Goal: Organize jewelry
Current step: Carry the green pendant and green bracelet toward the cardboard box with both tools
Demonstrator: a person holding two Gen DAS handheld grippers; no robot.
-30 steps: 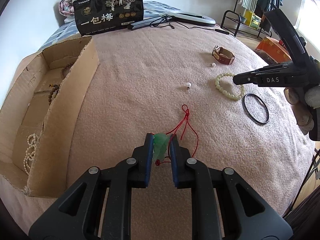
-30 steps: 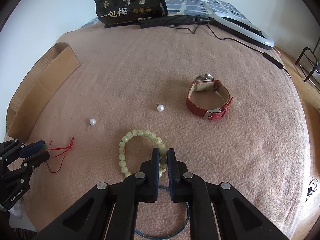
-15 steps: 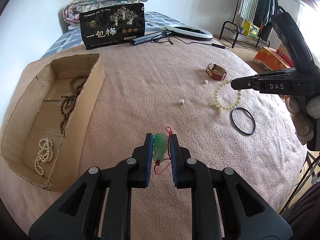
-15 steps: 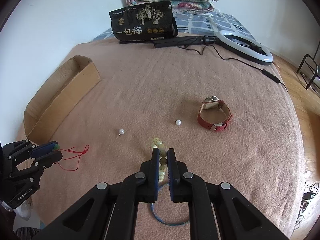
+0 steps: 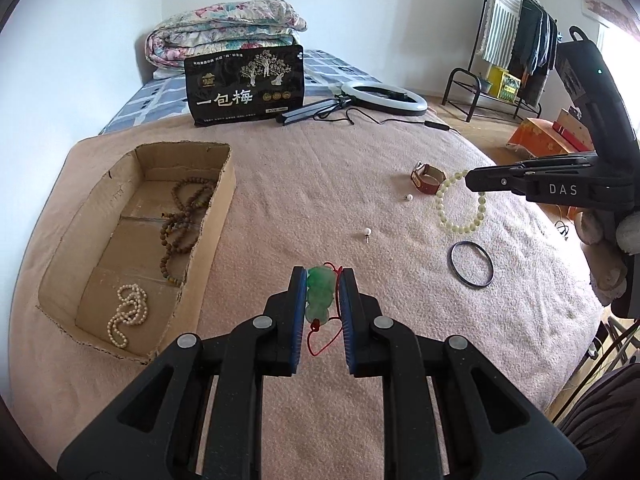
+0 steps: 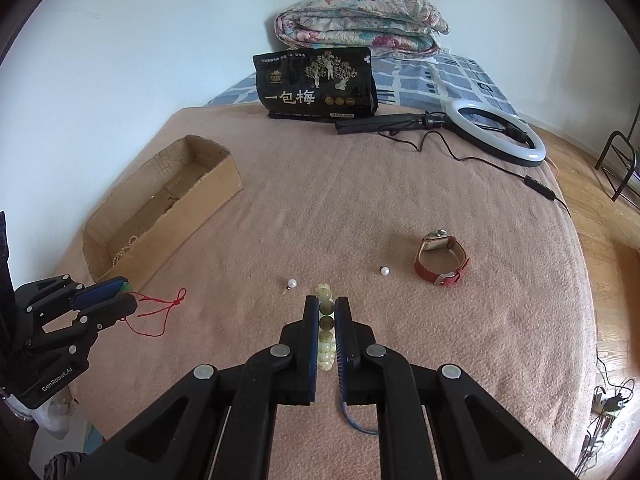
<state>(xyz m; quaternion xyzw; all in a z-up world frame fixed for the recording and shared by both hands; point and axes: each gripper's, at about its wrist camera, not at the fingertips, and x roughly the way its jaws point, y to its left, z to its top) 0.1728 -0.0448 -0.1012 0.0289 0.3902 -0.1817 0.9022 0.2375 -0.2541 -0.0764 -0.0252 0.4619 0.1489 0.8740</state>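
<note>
Evidently both grippers carry cargo above the blanket (image 5: 320, 184) — left gripper (image 5: 322, 276) pinching the green pendant (image 5: 320, 296), right gripper (image 6: 327, 308) clamping the pale bead bracelet (image 6: 325, 320) — presumably bound for the cardboard box (image 5: 208, 216).

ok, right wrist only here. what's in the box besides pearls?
Observer: The left wrist view shows a brown bead strand in the box, farther in than the pearls.
Operator: what's the left gripper got? I mostly see red cord.
Observer: A green pendant, clamped in the left gripper; the cord dangles below it.
Operator: and the ring under my fingers?
Observer: A dark bangle, a full ring lying flat on the blanket, apart from the bracelet hanging from the right gripper.
</note>
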